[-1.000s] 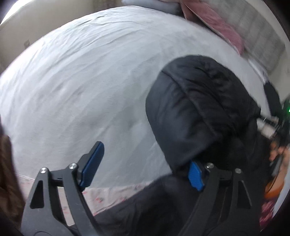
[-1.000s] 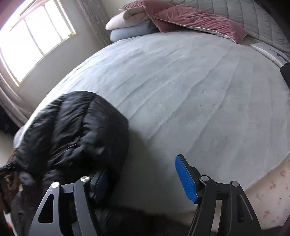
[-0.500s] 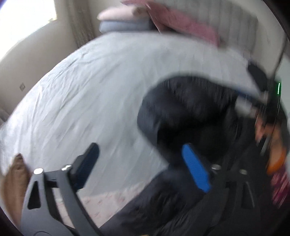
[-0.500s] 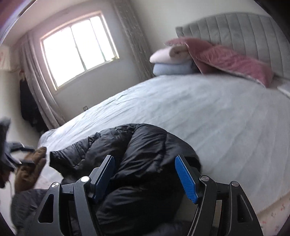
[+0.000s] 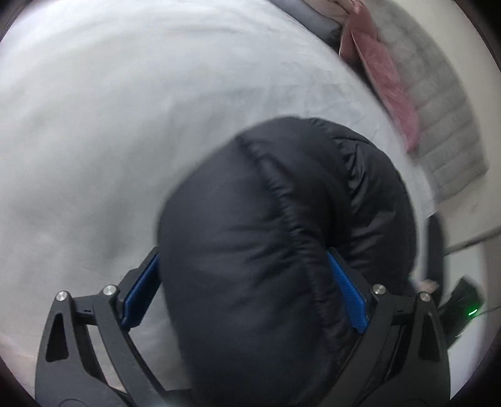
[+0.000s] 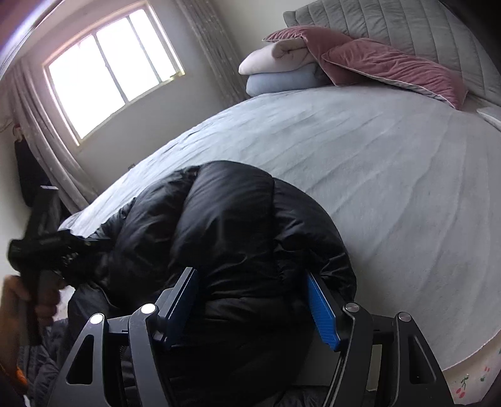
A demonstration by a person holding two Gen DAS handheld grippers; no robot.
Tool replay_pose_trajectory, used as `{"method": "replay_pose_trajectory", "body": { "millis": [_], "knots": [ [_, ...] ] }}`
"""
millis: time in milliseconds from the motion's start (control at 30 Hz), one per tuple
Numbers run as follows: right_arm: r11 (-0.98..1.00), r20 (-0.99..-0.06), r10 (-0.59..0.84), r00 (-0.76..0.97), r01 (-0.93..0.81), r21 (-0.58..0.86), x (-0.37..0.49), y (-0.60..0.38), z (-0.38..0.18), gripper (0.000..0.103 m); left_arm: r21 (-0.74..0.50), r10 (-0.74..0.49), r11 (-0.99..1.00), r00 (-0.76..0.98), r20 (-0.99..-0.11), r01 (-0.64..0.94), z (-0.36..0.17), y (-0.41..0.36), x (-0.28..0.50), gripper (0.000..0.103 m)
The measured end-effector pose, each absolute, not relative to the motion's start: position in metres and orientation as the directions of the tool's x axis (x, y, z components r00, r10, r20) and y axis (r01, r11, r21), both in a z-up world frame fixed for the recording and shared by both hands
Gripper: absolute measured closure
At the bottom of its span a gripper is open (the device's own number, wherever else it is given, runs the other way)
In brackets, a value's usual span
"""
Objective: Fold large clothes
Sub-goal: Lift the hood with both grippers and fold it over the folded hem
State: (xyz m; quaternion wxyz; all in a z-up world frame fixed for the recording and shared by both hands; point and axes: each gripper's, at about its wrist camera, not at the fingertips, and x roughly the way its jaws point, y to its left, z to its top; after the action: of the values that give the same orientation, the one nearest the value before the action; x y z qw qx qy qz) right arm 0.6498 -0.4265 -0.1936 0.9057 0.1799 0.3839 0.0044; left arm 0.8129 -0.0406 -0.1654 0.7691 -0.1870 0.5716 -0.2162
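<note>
A black puffer jacket (image 5: pixel 281 219) lies bunched at the near edge of the grey bed (image 5: pixel 109 125). In the left wrist view a thick fold of it bulges between the blue pads of my left gripper (image 5: pixel 247 285), whose jaws are wide apart. In the right wrist view the jacket (image 6: pixel 225 225) fills the gap of my right gripper (image 6: pixel 253 294), also wide open around a puffy fold. The left gripper (image 6: pixel 47 244) and the hand that holds it show at the left of that view, against the jacket's far side.
Pink pillows (image 6: pixel 391 65) and folded white and blue bedding (image 6: pixel 278 69) lie by the grey headboard (image 6: pixel 391 22). A window (image 6: pixel 109 69) with curtains is at the far left. The bed's near edge (image 6: pixel 454 372) has a floral mattress side.
Both grippers have moved in over the jacket: its folds now sit between the open jaws of each. The left view has swung down toward the bed.
</note>
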Motion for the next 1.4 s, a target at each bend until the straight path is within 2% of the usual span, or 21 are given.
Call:
{"method": "replay_pose_trajectory", "body": {
  "millis": [33, 67, 100, 133, 167, 267, 400, 500, 600, 667, 833, 967, 1133, 1233, 1300, 1400],
  "knots": [
    [0.937, -0.698, 0.144, 0.702, 0.130, 0.325, 0.650, -0.425, -0.194, 0.034, -0.557, -0.567, 0.822, 0.269, -0.779, 0.121, -0.168, -0.040, 0.809, 0.013],
    [0.938, -0.702, 0.143, 0.697, 0.131, 0.321, 0.651, -0.424, -0.196, 0.034, -0.557, -0.576, 0.817, 0.284, -0.767, 0.151, -0.167, -0.043, 0.805, 0.030],
    [0.937, -0.704, 0.143, 0.696, 0.134, 0.323, 0.653, -0.425, -0.198, 0.034, -0.564, -0.588, 0.808, 0.286, -0.757, 0.168, -0.166, -0.045, 0.801, 0.041],
    [0.936, -0.704, 0.145, 0.695, 0.135, 0.326, 0.652, -0.425, -0.199, 0.034, -0.571, -0.597, 0.801, 0.303, -0.743, 0.180, -0.162, -0.047, 0.795, 0.058],
    [0.934, -0.703, 0.148, 0.695, 0.135, 0.330, 0.652, -0.426, -0.199, 0.034, -0.567, -0.600, 0.799, 0.319, -0.733, 0.200, -0.157, -0.049, 0.788, 0.072],
    [0.913, -0.691, 0.167, 0.704, 0.154, 0.377, 0.651, -0.432, -0.202, 0.034, -0.453, -0.555, 0.830, 0.408, -0.725, 0.324, -0.125, -0.063, 0.758, 0.082],
    [0.870, -0.701, 0.207, 0.682, 0.200, 0.451, 0.631, -0.448, -0.193, 0.034, -0.231, -0.496, 0.841, 0.528, -0.690, 0.488, -0.080, -0.089, 0.707, 0.084],
    [0.834, -0.731, 0.258, 0.632, 0.236, 0.499, 0.608, -0.459, -0.161, 0.031, -0.101, -0.522, 0.795, 0.590, -0.616, 0.598, -0.046, -0.101, 0.667, 0.084],
    [0.810, -0.686, 0.301, 0.662, 0.202, 0.550, 0.574, -0.468, -0.109, 0.023, 0.012, -0.567, 0.722, 0.602, -0.561, 0.691, -0.020, -0.108, 0.628, 0.084],
    [0.770, -0.644, 0.345, 0.683, 0.186, 0.610, 0.554, -0.474, -0.081, 0.014, 0.090, -0.595, 0.659, 0.590, -0.546, 0.747, -0.011, -0.112, 0.596, 0.084],
    [0.641, -0.547, 0.457, 0.701, 0.167, 0.749, 0.513, -0.486, -0.020, 0.008, 0.240, -0.627, 0.507, 0.546, -0.556, 0.828, -0.014, -0.113, 0.530, 0.081],
    [0.536, -0.498, 0.568, 0.656, 0.164, 0.828, 0.487, -0.472, -0.006, 0.007, 0.394, -0.589, 0.365, 0.537, -0.604, 0.843, -0.043, -0.109, 0.477, 0.078],
    [0.499, -0.573, 0.601, 0.557, 0.299, 0.813, 0.464, -0.457, -0.028, 0.007, 0.486, -0.544, 0.264, 0.545, -0.638, 0.833, -0.071, -0.097, 0.441, 0.072],
    [0.388, -0.532, 0.639, 0.555, 0.365, 0.847, 0.459, -0.456, -0.035, 0.007, 0.518, -0.529, 0.226, 0.550, -0.646, 0.825, -0.075, -0.091, 0.428, 0.070],
    [0.385, -0.531, 0.638, 0.558, 0.366, 0.847, 0.460, -0.452, -0.024, 0.007, 0.523, -0.526, 0.221, 0.552, -0.647, 0.823, -0.071, -0.091, 0.423, 0.070],
    [0.523, -0.649, 0.579, 0.494, 0.385, 0.760, 0.467, -0.436, -0.009, 0.007, 0.500, -0.526, 0.249, 0.549, -0.650, 0.830, -0.066, -0.092, 0.427, 0.068]
  ]
}}
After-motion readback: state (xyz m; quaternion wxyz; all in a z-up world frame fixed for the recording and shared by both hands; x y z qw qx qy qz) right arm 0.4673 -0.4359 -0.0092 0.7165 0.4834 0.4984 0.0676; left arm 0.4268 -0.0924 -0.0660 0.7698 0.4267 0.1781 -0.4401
